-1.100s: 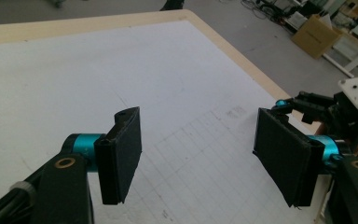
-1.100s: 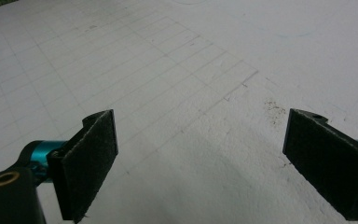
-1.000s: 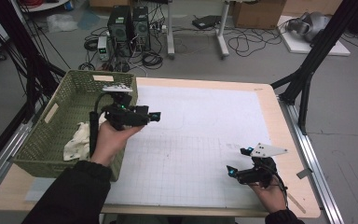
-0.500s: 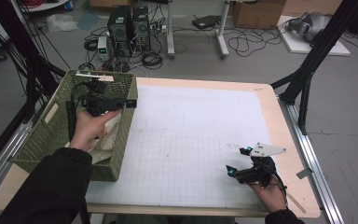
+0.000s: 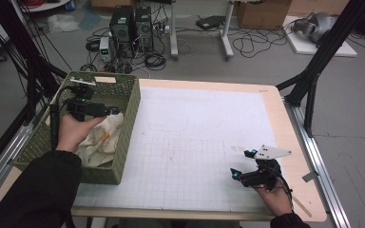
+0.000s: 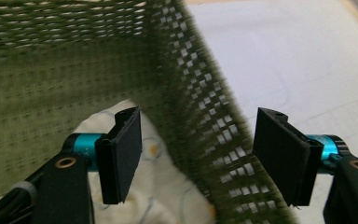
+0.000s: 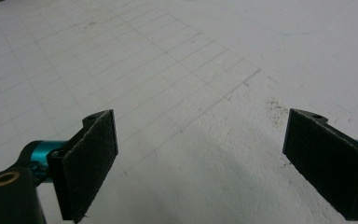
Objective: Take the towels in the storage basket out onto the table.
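Now, left gripper (image 5: 116, 110) is held over the green woven basket (image 5: 129, 124), jaws wide apart with nothing pressed between them; they have just been opening a little further. In the left gripper view (image 6: 198, 156), the basket's right wall rises between the two jaws: one pad hangs inside the basket above the cloth, the other sits out over the white mat. Pads clear of both wall and cloth as far as the blurred view shows.

Cloth (image 5: 102, 140), cream-white with small orange marks, lies crumpled on the basket floor, directly below and slightly nearer the person than the left jaws. In the left gripper view the cloth (image 6: 154, 186) shows just under the inside pad.

Right gripper (image 5: 240, 165) rests low at the near right of the table, held in the person's hand, jaws spread open and empty. In the right gripper view (image 7: 200, 163) the pads frame bare gridded mat, with a faint dark smudge (image 7: 275, 105) near the right-hand pad. This gripper is well apart from basket and cloth.

Basket stands on the table's left edge, beside the white gridded mat (image 5: 199, 137) covering the wooden table (image 5: 294, 142).
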`<state>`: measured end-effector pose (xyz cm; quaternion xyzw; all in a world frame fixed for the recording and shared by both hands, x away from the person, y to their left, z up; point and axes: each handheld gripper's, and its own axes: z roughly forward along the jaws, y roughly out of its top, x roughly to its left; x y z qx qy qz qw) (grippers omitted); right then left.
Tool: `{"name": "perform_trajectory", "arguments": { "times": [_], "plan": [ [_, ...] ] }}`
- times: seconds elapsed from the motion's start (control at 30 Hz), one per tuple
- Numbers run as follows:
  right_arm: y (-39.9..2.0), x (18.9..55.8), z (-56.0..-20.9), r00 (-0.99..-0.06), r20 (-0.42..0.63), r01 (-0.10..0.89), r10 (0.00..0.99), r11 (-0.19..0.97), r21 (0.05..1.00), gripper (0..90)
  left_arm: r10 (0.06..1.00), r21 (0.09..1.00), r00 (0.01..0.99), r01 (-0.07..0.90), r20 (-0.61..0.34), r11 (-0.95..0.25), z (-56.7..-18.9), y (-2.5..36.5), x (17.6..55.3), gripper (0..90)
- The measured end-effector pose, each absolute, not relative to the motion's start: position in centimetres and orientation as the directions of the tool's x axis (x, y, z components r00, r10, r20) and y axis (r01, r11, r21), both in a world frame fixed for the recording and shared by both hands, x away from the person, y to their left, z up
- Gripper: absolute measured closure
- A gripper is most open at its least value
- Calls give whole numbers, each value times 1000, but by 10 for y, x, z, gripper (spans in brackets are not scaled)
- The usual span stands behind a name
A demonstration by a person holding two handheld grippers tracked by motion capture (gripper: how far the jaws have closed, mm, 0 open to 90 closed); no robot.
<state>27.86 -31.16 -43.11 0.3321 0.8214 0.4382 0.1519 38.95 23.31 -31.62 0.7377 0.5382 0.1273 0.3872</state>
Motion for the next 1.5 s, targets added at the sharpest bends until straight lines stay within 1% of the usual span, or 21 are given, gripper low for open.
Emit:
{"name": "perform_trajectory", "arguments": {
  "times": [0.03, 0.07, 0.17, 0.23, 0.33, 0.37, 0.43, 0.57, 0.7, 0.8, 1.03, 1.07, 1.1, 1.13, 1.17, 1.2, 1.3, 1.5],
  "plan": [
    [-312, 279, -431, -733, 40, 411, 679, 396, 821, 92, 893, 708, 388, 695, -229, -121, -316, 233, 389, 315],
    [-312, 279, -431, -733, 42, 412, 679, 395, 821, 92, 905, 701, 379, 699, -195, -141, -319, 236, 388, 304],
    [-312, 278, -430, -733, 35, 405, 679, 393, 826, 92, 915, 684, 376, 707, -146, -181, -322, 237, 387, 298],
    [-312, 278, -430, -732, 38, 406, 680, 391, 826, 92, 923, 672, 368, 713, -116, -199, -326, 237, 388, 279],
    [-313, 278, -429, -731, 34, 403, 682, 391, 827, 92, 929, 634, 365, 735, -68, -242, -333, 239, 388, 263],
    [-313, 278, -429, -730, 33, 403, 682, 391, 827, 92, 929, 634, 365, 735, -68, -242, -333, 239, 388, 254],
    [-313, 278, -429, -730, 32, 402, 682, 391, 828, 92, 926, 601, 375, 748, -34, -281, -339, 239, 389, 247],
    [-313, 278, -429, -725, 37, 410, 688, 388, 825, 92, 919, 578, 393, 754, -16, -313, -343, 237, 389, 248],
    [-313, 278, -429, -725, 31, 404, 688, 389, 828, 92, 905, 502, 425, 779, 20, -377, -354, 230, 392, 252],
    [-314, 278, -429, -725, 31, 404, 688, 389, 828, 92, 899, 466, 436, 787, 44, -404, -359, 227, 394, 252],
    [-314, 278, -429, -725, 31, 403, 688, 387, 829, 92, 893, 413, 447, 805, 49, -426, -370, 227, 397, 289],
    [-314, 278, -429, -724, 30, 403, 689, 388, 829, 92, 890, 381, 453, 814, 58, -439, -375, 226, 398, 295],
    [-314, 278, -429, -724, 30, 403, 689, 388, 829, 92, 890, 381, 453, 814, 58, -439, -375, 226, 398, 302],
    [-314, 278, -429, -725, 31, 404, 688, 389, 828, 92, 882, 347, 468, 818, 64, -459, -381, 224, 399, 308],
    [-314, 278, -429, -725, 30, 404, 688, 390, 827, 92, 882, 347, 468, 818, 64, -459, -381, 224, 399, 308],
    [-314, 278, -429, -725, 27, 402, 688, 391, 828, 92, 875, 321, 478, 819, 74, -475, -386, 223, 400, 309],
    [-314, 278, -429, -724, 32, 406, 689, 388, 827, 92, 871, 308, 486, 820, 69, -482, -391, 222, 399, 318],
    [-313, 278, -429, -724, 35, 410, 689, 389, 825, 92, 861, 276, 505, 822, 53, -499, -397, 220, 399, 306]
  ]
}}
